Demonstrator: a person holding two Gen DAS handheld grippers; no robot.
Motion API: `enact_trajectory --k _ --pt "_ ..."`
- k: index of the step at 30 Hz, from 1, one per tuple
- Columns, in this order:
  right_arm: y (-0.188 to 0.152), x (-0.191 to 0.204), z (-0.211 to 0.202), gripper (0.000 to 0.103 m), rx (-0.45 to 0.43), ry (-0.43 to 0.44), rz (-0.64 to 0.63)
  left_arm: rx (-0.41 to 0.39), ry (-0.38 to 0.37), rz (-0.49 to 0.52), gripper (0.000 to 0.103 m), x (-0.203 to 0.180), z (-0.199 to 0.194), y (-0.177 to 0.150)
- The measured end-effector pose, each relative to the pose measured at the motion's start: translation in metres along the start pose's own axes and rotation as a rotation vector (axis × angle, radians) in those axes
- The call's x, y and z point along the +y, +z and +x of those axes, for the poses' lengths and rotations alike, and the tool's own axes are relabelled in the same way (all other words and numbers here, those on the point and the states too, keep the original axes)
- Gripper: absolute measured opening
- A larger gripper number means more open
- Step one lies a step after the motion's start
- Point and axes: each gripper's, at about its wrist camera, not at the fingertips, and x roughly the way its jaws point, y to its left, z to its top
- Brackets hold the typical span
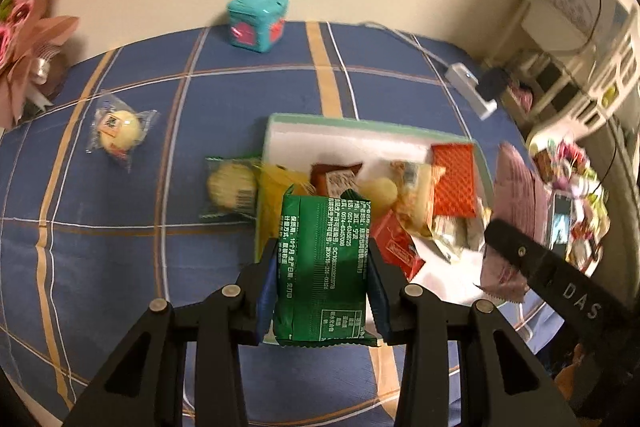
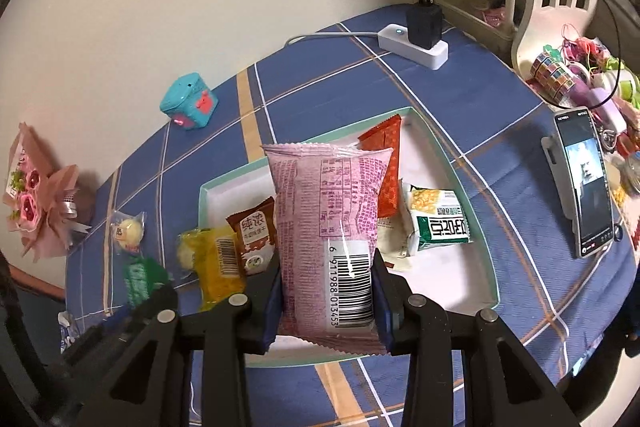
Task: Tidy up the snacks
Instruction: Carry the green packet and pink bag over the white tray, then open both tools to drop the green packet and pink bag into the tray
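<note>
My left gripper [image 1: 323,247] is shut on a green snack packet [image 1: 326,267], held upright over the near left corner of a white tray with a mint rim [image 1: 360,125]. My right gripper [image 2: 327,263] is shut on a pink packet [image 2: 328,211] above the tray's front [image 2: 452,163]. In the tray lie an orange packet [image 2: 390,167], a green-and-white corn packet [image 2: 440,223], a brown packet [image 2: 254,231] and a yellow one [image 2: 218,263]. Left of the tray, a clear-wrapped round pastry [image 1: 118,131] and a green-edged cookie packet [image 1: 232,187] rest on the blue checked cloth.
A teal cube box [image 1: 258,23] stands at the back by the wall. A white power strip [image 2: 414,45] with a black adapter lies at the back right. A phone on a stand [image 2: 586,183] and colourful clutter fill the right side. A pink paper bouquet [image 2: 36,195] sits far left.
</note>
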Motion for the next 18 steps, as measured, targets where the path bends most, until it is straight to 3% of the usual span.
enact_trajectory --k 5,18 --pt "-0.005 -0.003 0.025 0.04 0.071 -0.013 0.002 0.059 0.056 0.031 0.042 -0.01 0.024 -0.007" --pt "-0.022 -0.023 0.083 0.045 0.254 -0.081 0.064 0.184 0.119 0.058 0.042 -0.02 0.078 -0.026"
